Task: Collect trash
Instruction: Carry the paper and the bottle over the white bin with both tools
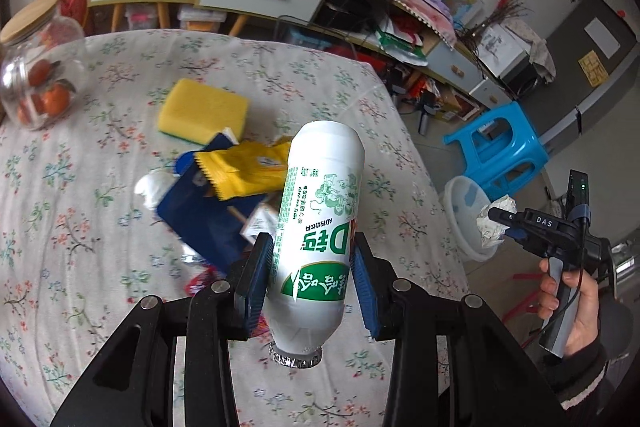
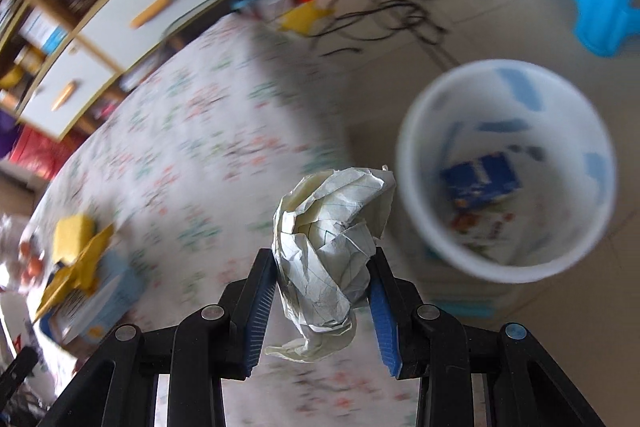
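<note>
My left gripper (image 1: 313, 259) is shut on a white drink bottle (image 1: 316, 227) with green print, held above the floral table, foil-rimmed mouth toward me. My right gripper (image 2: 325, 263) is shut on a crumpled ball of paper (image 2: 332, 247); in the left wrist view the right gripper (image 1: 494, 223) holds the paper ball (image 1: 496, 223) beside the table's right edge, over the white bin (image 1: 464, 211). The white bin (image 2: 508, 267) stands on the floor and holds a blue box (image 2: 480, 179) and other scraps. A yellow wrapper (image 1: 244, 167), a dark blue packet (image 1: 200, 211) and white tissue (image 1: 154, 189) lie on the table.
A yellow sponge (image 1: 202, 111) and a glass jar (image 1: 38, 67) with a wooden lid sit on the table (image 1: 80, 267). A blue plastic stool (image 1: 500, 147) stands beyond the bin. Cabinets and clutter line the far wall.
</note>
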### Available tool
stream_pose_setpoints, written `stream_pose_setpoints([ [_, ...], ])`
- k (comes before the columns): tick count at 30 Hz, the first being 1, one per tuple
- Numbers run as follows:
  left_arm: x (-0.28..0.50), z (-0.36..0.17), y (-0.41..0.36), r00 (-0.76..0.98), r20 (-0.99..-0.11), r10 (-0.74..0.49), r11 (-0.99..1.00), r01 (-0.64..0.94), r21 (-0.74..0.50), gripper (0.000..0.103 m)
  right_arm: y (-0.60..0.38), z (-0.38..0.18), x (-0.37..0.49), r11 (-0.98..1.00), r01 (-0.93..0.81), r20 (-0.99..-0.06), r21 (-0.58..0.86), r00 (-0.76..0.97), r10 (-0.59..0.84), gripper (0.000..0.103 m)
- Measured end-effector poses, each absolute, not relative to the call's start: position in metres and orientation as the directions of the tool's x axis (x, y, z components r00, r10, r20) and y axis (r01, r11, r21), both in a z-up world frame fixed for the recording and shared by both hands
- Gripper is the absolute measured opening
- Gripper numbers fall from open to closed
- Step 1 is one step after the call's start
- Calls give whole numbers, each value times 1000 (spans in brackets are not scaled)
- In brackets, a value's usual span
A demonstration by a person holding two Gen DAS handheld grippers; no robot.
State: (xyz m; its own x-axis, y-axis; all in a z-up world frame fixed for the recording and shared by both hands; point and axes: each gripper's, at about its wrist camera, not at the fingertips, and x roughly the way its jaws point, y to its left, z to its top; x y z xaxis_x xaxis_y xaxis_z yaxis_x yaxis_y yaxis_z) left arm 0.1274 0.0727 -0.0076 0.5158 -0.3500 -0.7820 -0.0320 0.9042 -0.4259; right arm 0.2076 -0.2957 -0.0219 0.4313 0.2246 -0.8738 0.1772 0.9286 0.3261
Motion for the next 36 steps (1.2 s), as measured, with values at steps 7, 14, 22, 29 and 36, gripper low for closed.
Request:
stream_pose_setpoints([
  [7, 143, -8, 22, 491, -783, -381, 907, 35, -419, 41, -360, -34, 206, 907, 308, -891, 287, 434, 135, 41],
  [14, 161, -17, -33, 445, -808, -387, 918, 99, -385, 41, -397, -42, 203, 865, 392, -892, 313, 433, 126, 62],
  [22, 191, -29, -99, 380, -826, -416, 909, 188, -372, 41, -423, -22, 179, 876, 383, -884, 293, 458, 96, 69],
  [29, 213, -40, -181, 322, -829, -457, 881, 296, -370, 41, -445, -12, 158, 893, 383, -880, 236, 474, 29, 74],
  [36, 232, -54, -249, 283, -841, -461, 863, 364, -351, 41, -469, -14, 144, 896, 391, -885, 212, 465, 6, 74],
])
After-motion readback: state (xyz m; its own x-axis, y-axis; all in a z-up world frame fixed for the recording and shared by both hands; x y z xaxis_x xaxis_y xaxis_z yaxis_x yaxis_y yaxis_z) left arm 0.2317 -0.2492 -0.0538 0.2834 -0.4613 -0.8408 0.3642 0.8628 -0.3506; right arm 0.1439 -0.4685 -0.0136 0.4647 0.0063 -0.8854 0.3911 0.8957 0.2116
